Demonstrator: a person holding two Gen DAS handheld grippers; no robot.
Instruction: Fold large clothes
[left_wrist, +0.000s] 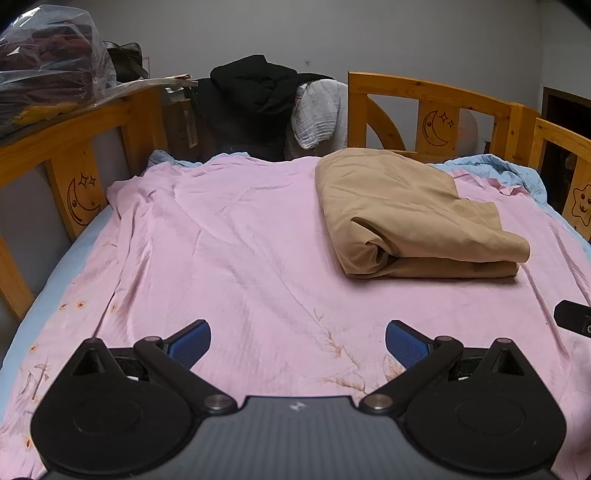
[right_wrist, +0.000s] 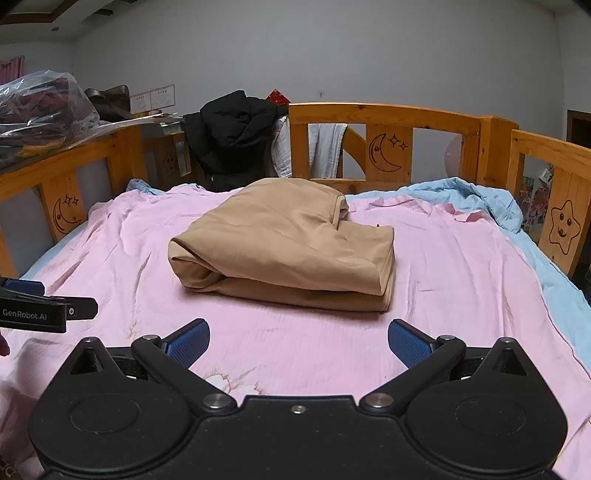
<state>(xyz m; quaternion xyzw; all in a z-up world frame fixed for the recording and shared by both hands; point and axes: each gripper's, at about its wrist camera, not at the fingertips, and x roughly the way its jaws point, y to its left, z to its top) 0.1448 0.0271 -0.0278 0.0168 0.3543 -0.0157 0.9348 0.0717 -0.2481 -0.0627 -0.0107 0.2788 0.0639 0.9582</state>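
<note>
A tan garment lies folded in a thick bundle on the pink bedsheet. In the right wrist view the tan garment sits straight ahead on the pink bedsheet. My left gripper is open and empty, low over the sheet, to the left of and nearer than the bundle. My right gripper is open and empty, just short of the bundle's near edge. The left gripper's side shows at the left edge of the right wrist view.
A wooden bed rail with moon and star carvings rings the bed. Black clothing and a white cloth hang at the rail's gap. A plastic bag of clothes sits at the far left. Blue bedding bunches at the far right.
</note>
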